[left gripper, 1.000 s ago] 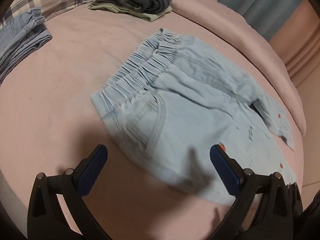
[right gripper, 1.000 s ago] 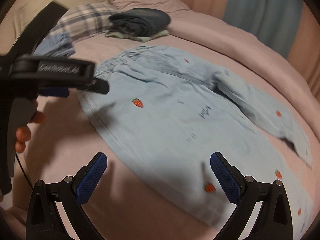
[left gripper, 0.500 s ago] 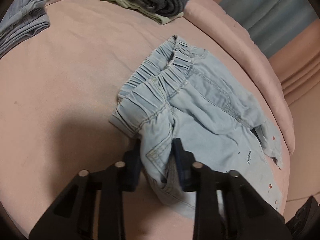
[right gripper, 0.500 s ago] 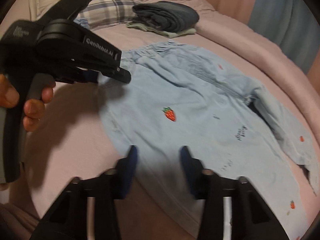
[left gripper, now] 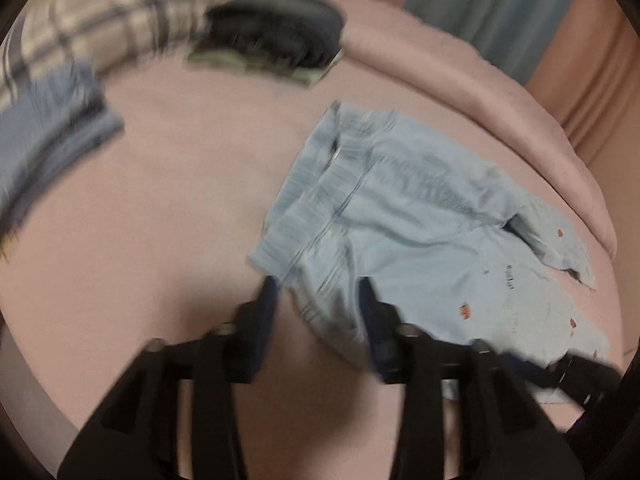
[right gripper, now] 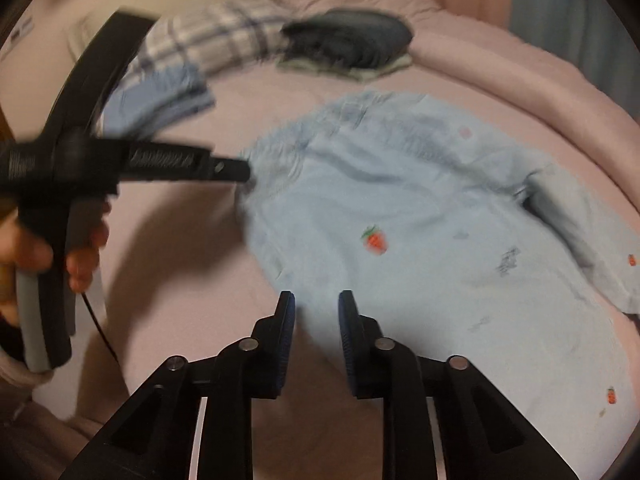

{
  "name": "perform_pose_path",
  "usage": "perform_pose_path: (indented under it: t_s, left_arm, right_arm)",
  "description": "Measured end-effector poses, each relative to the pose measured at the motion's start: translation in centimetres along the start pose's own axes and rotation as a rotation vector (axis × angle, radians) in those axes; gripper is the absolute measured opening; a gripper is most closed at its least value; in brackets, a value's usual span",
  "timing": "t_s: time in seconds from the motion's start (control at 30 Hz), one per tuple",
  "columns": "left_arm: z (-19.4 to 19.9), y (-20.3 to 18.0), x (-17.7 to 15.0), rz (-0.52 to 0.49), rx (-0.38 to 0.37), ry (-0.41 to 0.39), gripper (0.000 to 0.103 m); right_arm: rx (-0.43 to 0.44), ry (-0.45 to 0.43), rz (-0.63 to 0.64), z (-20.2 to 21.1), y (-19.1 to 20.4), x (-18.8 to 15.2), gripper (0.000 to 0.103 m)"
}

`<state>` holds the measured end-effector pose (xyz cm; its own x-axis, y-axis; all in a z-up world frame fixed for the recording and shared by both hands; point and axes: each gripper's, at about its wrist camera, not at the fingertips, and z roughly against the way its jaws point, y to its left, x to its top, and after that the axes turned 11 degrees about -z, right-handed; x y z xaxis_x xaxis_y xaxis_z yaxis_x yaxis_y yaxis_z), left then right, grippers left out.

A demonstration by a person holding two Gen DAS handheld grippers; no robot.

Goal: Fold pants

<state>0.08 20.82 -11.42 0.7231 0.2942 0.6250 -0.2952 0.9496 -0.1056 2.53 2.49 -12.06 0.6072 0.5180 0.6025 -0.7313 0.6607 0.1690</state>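
Light blue pants point(left gripper: 404, 236) with small strawberry marks lie on the pink bed, waistband toward the far side. My left gripper point(left gripper: 316, 312) is shut on the near waistband corner, fabric bunched between its fingers; it also shows in the right wrist view point(right gripper: 244, 170) at the waist edge. My right gripper point(right gripper: 316, 320) is shut on the near side edge of the pants point(right gripper: 420, 220), a fold of fabric between its pads.
A dark folded stack point(left gripper: 276, 46) on a green garment lies at the far side. Folded blue jeans point(left gripper: 48, 148) and a plaid pillow point(left gripper: 100, 40) are at the far left. A rolled pink duvet point(left gripper: 500, 92) runs along the right.
Both grippers went from open to shut on the pants' near edge. The waistband corner has been lifted and pulled; the views shifted and blurred.
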Motion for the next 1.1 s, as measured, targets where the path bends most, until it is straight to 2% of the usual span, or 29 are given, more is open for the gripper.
perform_pose_path:
  t_s: [0.03,0.07,0.17,0.23,0.37,0.43,0.47,0.5,0.53,0.6,0.7,0.8,0.9,1.03,1.1]
  left_arm:
    - [0.4,-0.6,0.4,-0.022,0.001,-0.022,0.065]
    - [0.5,-1.5,0.9,-0.053,-0.005,-0.047,0.069]
    - [-0.7,-3.8,2.2,-0.131,-0.020,-0.046,0.069]
    - [-2.3,-5.9,2.6,-0.206,-0.019,-0.019,0.069]
    - [-5.3,-9.6,1.5,-0.383,0.021,0.038,0.069]
    - [-7.1,-10.3,0.1,-0.461,0.047,0.105,0.069]
    - [-7.4,-10.1,-0.6,-0.474,0.045,0.116,0.069]
    - [-7.1,-9.7,-1.1,-0.475,0.030,0.085,0.069]
    - [-6.7,-9.3,-1.4,-0.475,0.017,0.088,0.069]
    - [-6.1,-8.4,-2.0,-0.474,-0.014,0.091,0.069]
    - [-5.2,-7.9,-2.6,-0.532,-0.046,0.085,0.069]
    - [-5.0,-7.5,-1.2,-0.517,-0.089,0.105,0.069]
    - [-5.1,-7.5,1.5,-0.473,-0.120,0.074,0.073]
    - [-6.3,-8.3,5.6,-0.469,-0.063,0.019,0.075]
    - [-8.0,-8.3,8.2,-0.464,-0.060,0.019,0.075]
  right_arm:
    - [-0.015,-0.018,-0.014,0.5,-0.5,0.2,0.039]
    - [-0.037,-0.031,-0.030,0.9,-1.1,0.4,0.041]
    - [-0.120,-0.039,-0.089,1.2,-3.2,1.0,0.044]
    - [-0.181,-0.037,-0.116,1.2,-4.3,1.3,0.044]
    - [-0.269,-0.021,-0.187,1.3,-6.8,1.0,0.044]
    - [-0.288,0.000,-0.211,1.3,-7.8,-0.1,0.044]
    - [-0.292,0.026,-0.220,1.0,-8.2,-0.8,0.044]
    - [-0.293,0.069,-0.233,0.5,-8.8,-1.7,0.044]
    - [-0.289,0.115,-0.246,-0.2,-9.0,-2.7,0.045]
    - [-0.275,0.057,-0.228,0.6,-8.6,-4.5,0.051]
    - [-0.241,0.111,-0.187,1.5,-8.6,-5.1,0.052]
    - [-0.116,0.167,-0.284,2.5,-10.8,-4.0,0.055]
    - [-0.122,0.100,-0.325,4.0,-13.5,-2.2,0.061]
    - [-0.165,0.014,-0.351,4.4,-17.4,1.3,0.061]
    - [-0.177,-0.027,-0.338,4.4,-19.3,3.5,0.061]
